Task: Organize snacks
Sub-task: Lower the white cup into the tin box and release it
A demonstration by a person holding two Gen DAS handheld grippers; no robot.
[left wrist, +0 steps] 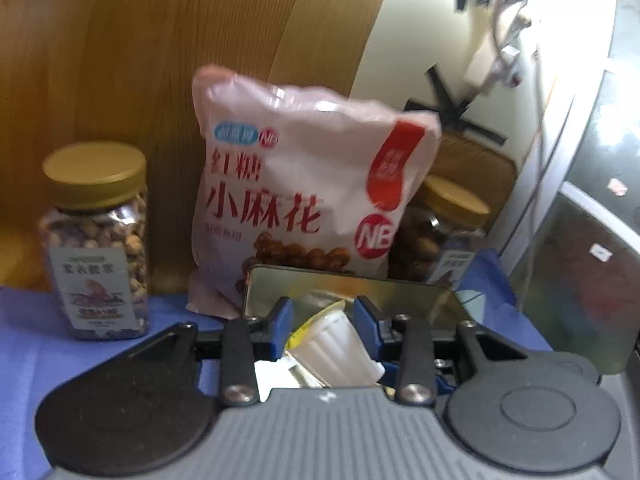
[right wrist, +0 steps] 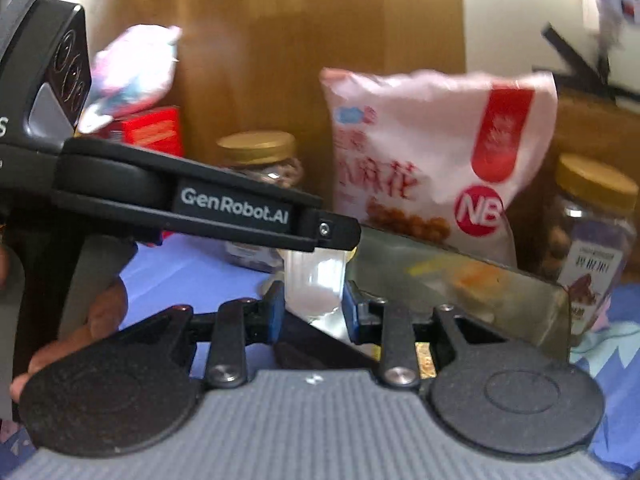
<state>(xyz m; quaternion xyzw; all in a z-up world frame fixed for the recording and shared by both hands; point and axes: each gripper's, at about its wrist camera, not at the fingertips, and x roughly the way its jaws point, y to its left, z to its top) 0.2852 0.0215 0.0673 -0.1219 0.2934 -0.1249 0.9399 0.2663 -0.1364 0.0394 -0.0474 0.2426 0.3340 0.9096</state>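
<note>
My left gripper (left wrist: pixel 323 312) is shut on a small white ribbed jelly cup (left wrist: pixel 340 346) with a yellow lid, held over a shiny metal tin (left wrist: pixel 400 300). My right gripper (right wrist: pixel 314 304) is shut on a clear jelly cup (right wrist: pixel 316 280) at the tin's near edge (right wrist: pixel 480 292). The left gripper's arm (right wrist: pixel 192 200) crosses the right wrist view just above that cup. A pink snack bag (left wrist: pixel 304 184) stands behind the tin; it also shows in the right wrist view (right wrist: pixel 432 152). Nut jars with gold lids stand left (left wrist: pixel 96 240) and right (left wrist: pixel 448 232) of the bag.
A blue cloth (left wrist: pixel 24 340) covers the table. A wooden panel (left wrist: pixel 160 40) rises behind the snacks. In the right wrist view a red box (right wrist: pixel 152 130) with a pink packet (right wrist: pixel 132 68) on it sits at the back left. The nut jars also show there (right wrist: pixel 260 160), (right wrist: pixel 592 232).
</note>
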